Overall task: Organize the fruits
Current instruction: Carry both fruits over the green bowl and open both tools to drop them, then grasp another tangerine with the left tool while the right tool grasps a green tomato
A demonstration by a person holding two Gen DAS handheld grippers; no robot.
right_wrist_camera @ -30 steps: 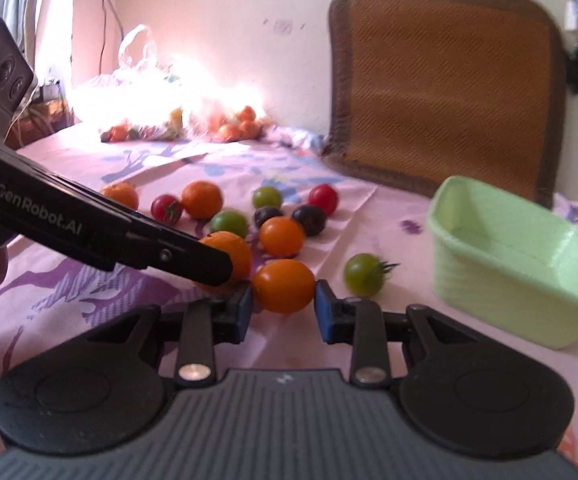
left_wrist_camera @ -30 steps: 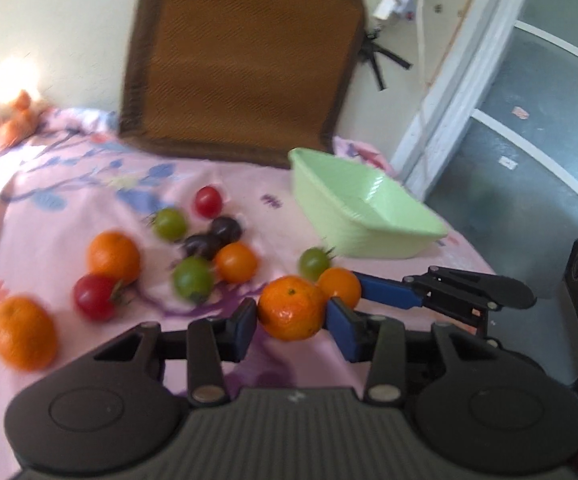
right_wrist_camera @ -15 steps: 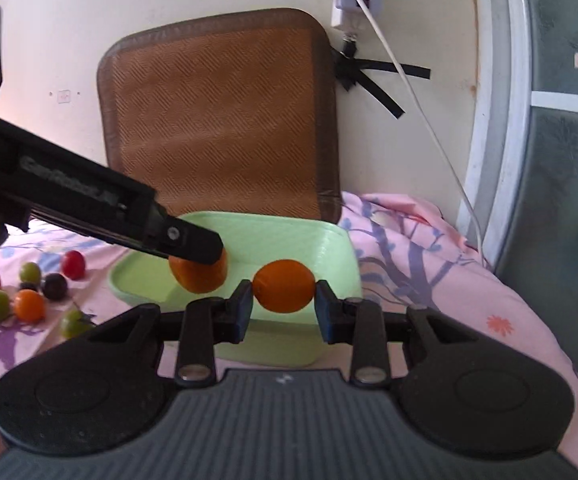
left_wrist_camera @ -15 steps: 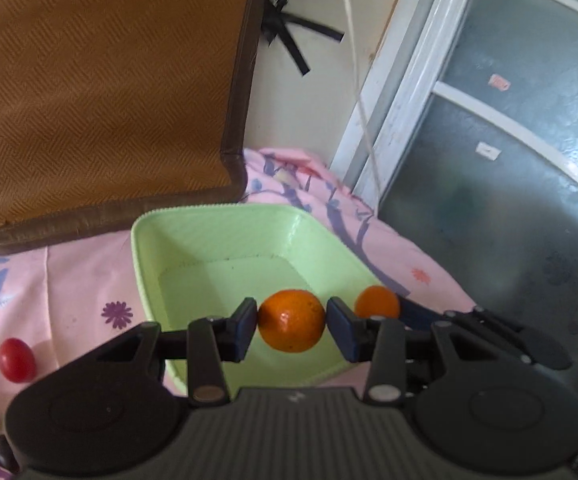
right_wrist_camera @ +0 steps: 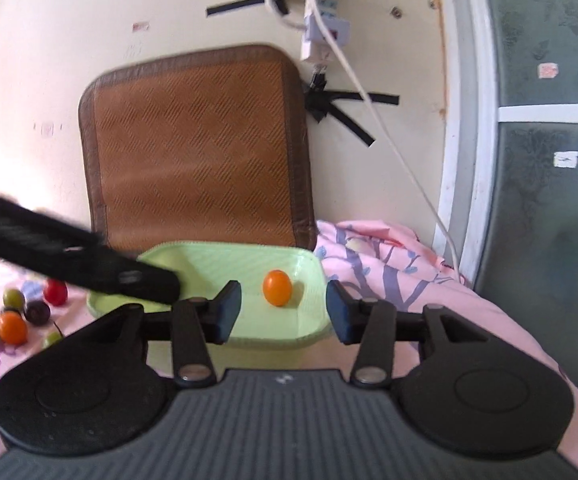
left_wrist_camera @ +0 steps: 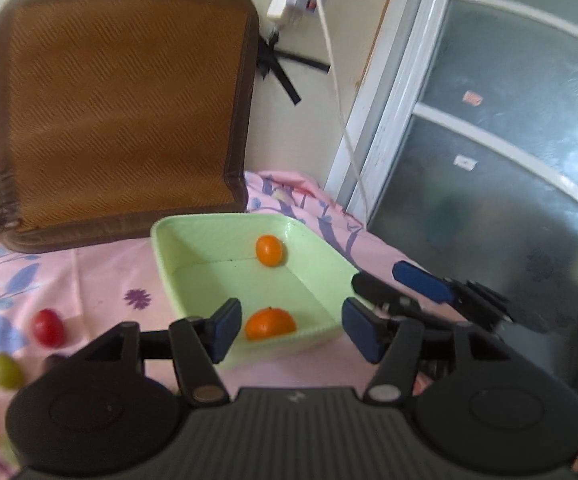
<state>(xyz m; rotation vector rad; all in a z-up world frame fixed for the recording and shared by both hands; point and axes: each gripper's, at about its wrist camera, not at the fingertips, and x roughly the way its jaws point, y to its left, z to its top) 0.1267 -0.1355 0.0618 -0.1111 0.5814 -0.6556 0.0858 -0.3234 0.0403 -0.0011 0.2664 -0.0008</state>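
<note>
Both tools spread wide, nothing btwn pads. Left gripper point(left_wrist_camera: 287, 326) hangs over near edge of green basket point(left_wrist_camera: 169, 272); right gripper point(right_wrist_camera: 283, 310) over its right side, one arm of left tool crossing in front at left.

Basket sits near right edge of pink cloth point(left_wrist_camera: 101, 276), brown mat point(left_wrist_camera: 117, 108) leaning on wall just behind, glass door point(left_wrist_camera: 501, 168) to the right. Open cloth on basket's left.

In basket: 2 fruits, apart. Mandarin point(left_wrist_camera: 270, 323) by near wall, orange tomato point(left_wrist_camera: 269, 250) at far wall.

On cloth, right-wrist view: 1 red point(right_wrist_camera: 55, 292), 3 green point(right_wrist_camera: 13, 298), 1 dark point(right_wrist_camera: 37, 312), 2 orange point(right_wrist_camera: 12, 328), one cut by the frame edge.
</note>
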